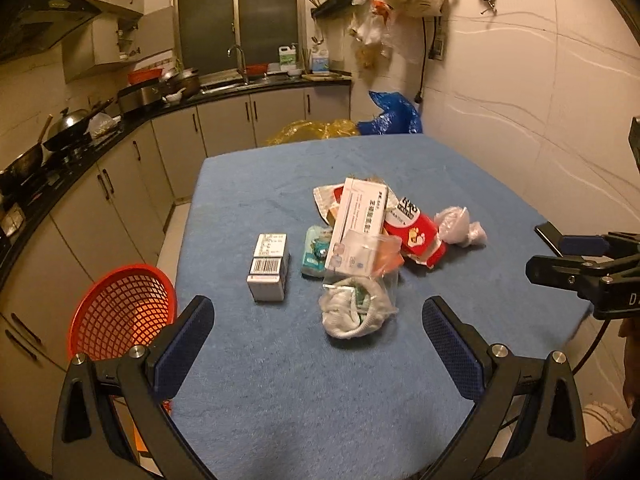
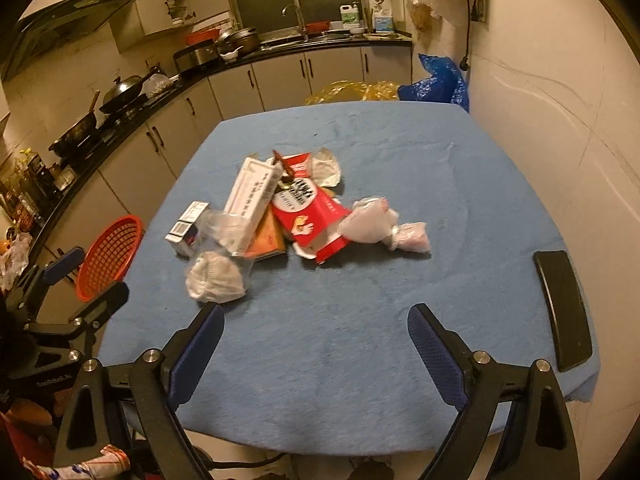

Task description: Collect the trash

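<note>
A pile of trash lies mid-table on the blue cloth [image 1: 280, 380]: a small white barcode box [image 1: 269, 267], a long white carton [image 1: 360, 220], a red-and-white carton [image 1: 416, 232], a crumpled plastic bag [image 1: 460, 226] and a clear bag of white wads [image 1: 356, 308]. A red mesh basket [image 1: 120, 312] stands off the table's left edge. My left gripper [image 1: 318, 320] is open and empty, just short of the clear bag. My right gripper [image 2: 316, 328] is open and empty, short of the pile [image 2: 304, 208].
A black phone [image 2: 564, 308] lies at the table's right edge. Kitchen counters with pans [image 1: 64, 132] run along the left and back. A wall [image 1: 540, 100] stands close on the right. Yellow and blue bags [image 1: 392, 116] sit behind the table.
</note>
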Motion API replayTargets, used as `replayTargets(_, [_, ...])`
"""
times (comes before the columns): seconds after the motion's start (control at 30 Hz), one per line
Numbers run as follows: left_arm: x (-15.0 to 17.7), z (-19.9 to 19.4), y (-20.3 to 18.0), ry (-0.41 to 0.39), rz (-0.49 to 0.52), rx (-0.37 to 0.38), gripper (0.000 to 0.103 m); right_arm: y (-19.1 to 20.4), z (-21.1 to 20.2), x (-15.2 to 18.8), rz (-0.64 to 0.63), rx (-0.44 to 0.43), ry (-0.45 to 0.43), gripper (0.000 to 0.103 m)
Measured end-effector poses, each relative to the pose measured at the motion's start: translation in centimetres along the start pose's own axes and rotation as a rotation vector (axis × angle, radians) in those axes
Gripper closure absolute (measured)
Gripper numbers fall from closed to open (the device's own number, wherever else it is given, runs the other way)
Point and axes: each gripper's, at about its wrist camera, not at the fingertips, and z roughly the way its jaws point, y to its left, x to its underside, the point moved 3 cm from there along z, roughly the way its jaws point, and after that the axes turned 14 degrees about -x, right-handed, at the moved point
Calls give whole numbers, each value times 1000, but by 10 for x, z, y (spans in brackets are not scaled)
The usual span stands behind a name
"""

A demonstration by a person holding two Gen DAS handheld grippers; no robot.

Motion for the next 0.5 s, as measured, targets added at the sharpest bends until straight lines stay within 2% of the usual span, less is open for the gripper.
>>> replayTargets(0.5, [1,-5,31,-9,-30,-17,0,39,1,-10,-71,-39,-37,8])
